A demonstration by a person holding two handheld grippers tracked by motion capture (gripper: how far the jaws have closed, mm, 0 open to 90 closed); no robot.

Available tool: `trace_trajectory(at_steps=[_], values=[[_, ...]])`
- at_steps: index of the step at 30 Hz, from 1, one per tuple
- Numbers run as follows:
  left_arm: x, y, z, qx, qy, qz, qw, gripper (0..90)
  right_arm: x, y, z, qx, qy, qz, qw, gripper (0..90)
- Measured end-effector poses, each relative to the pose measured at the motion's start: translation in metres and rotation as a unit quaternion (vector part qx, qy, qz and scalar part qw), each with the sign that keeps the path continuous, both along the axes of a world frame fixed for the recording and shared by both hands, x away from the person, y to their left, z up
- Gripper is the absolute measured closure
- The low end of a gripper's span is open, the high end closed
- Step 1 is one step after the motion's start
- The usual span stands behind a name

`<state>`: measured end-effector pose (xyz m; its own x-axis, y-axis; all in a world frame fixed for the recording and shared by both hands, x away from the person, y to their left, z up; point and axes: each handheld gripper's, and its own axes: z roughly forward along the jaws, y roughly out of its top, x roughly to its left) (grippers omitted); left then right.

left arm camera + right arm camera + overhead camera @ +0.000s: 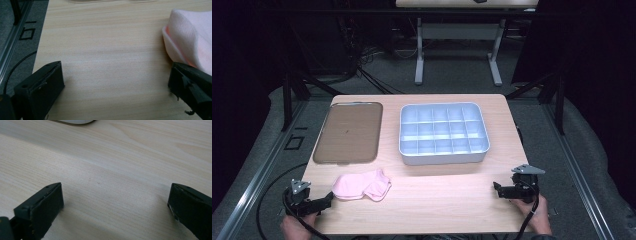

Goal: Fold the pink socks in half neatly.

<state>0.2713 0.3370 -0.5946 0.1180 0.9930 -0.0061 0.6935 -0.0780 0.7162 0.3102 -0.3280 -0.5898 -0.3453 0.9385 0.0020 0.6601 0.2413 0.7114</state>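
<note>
Pale wood table (452, 195) in a dark room, grey carpet (452, 75) beyond; both grippers (328, 199) (498, 189) gape, nothing held.

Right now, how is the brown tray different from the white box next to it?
The brown tray is flat and dark with one open surface; the white box is pale with taller walls. The tray has no dividers, while the box is split into many small compartments. The tray sits to the left, the box to the right. Both are rectangular with rounded corners, empty, and rest on the wooden table.

Pink sock pair (361, 185) lies bunched at the table's near-left edge.
</note>
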Motion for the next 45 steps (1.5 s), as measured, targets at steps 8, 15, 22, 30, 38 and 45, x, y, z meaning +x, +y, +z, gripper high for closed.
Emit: trace_trajectory(at_steps=[8, 15, 22, 30, 38, 45], values=[[0.0, 0.0, 0.0, -0.002, -0.002, 0.002, 1.0, 0.0, -0.001, 0.003, 0.0, 0.001, -0.008, 0.0, 1.0, 3.5], [-0.001, 0.0, 0.0, -0.001, -0.002, 0.003, 1.0, 0.0, 0.0, 0.004, 0.0, -0.008, -0.006, -0.01, 0.9999, 0.0], [-0.001, 0.001, 0.0, 0.0, -0.002, 0.014, 0.9999, 0.1, 0.001, 0.004, 0.0, -0.005, -0.006, -0.01, 0.9999, 0.0], [0.002, 0.002, 0.001, 0.0, 0.005, 0.013, 0.9999, 0.0, 0.001, 0.003, 0.0, 0.0, -0.001, -0.012, 0.9999, 0.0], [-0.005, 0.006, 0.016, -0.019, -0.011, 0.017, 0.9996, 0.0, 0.001, 0.003, 0.0, -0.001, -0.001, -0.013, 0.9999, 0.0], [-0.013, -0.012, 0.043, -0.015, -0.044, -0.006, 0.9989, 0.0, 0.001, 0.003, 0.0, 0.001, -0.002, -0.012, 0.9999, 0.0]])
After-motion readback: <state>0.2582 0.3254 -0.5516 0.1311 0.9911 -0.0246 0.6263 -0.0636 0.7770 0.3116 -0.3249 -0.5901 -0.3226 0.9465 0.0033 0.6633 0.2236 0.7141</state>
